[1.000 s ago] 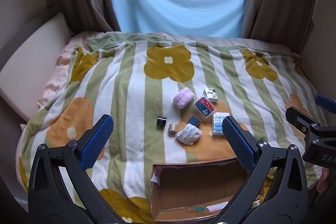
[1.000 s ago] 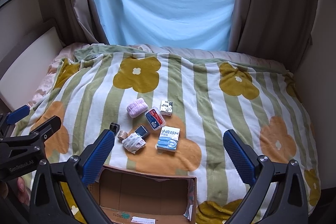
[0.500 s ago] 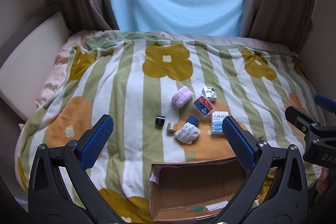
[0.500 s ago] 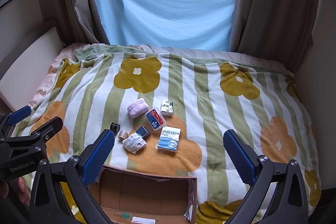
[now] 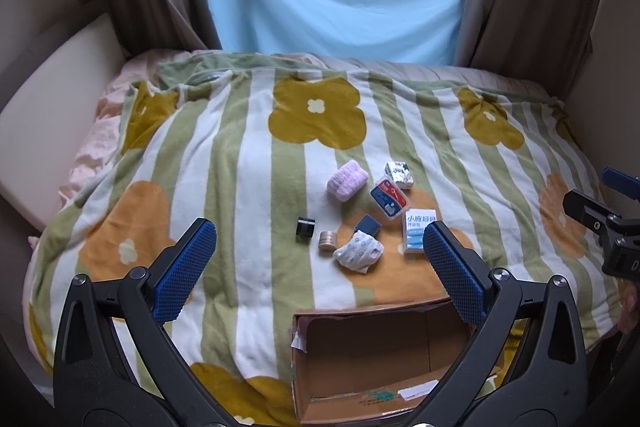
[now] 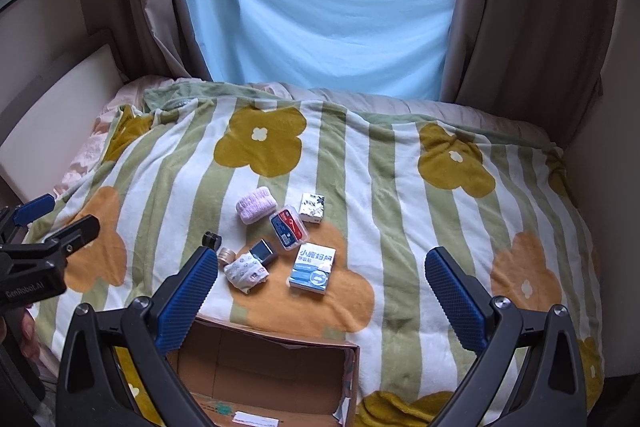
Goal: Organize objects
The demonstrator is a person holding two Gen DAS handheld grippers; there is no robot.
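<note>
Small items lie grouped on a flowered striped blanket (image 5: 256, 187): a pink rolled cloth (image 5: 347, 179), a patterned small box (image 5: 399, 174), a red-and-blue clear case (image 5: 391, 197), a blue-and-white carton (image 5: 418, 230), a dark blue box (image 5: 367, 225), a patterned white roll (image 5: 359, 251), a tan round tin (image 5: 327, 239) and a black cube (image 5: 305, 229). An open cardboard box (image 5: 380, 355) sits at the near edge. My left gripper (image 5: 316, 267) hovers open above the box. My right gripper (image 6: 320, 291) is open too, over the box (image 6: 260, 375) and carton (image 6: 313, 269).
The bed fills the room between a cream padded wall (image 5: 48, 115) on the left and a wall on the right. Brown curtains (image 6: 520, 7) and a light blue sheet (image 6: 320, 15) hang at the far end. Wide bare blanket lies on both sides of the items.
Both views have shifted slightly; the left gripper has tilted a little so the items sit lower and nearer. Both grippers stay open and no item has moved.
</note>
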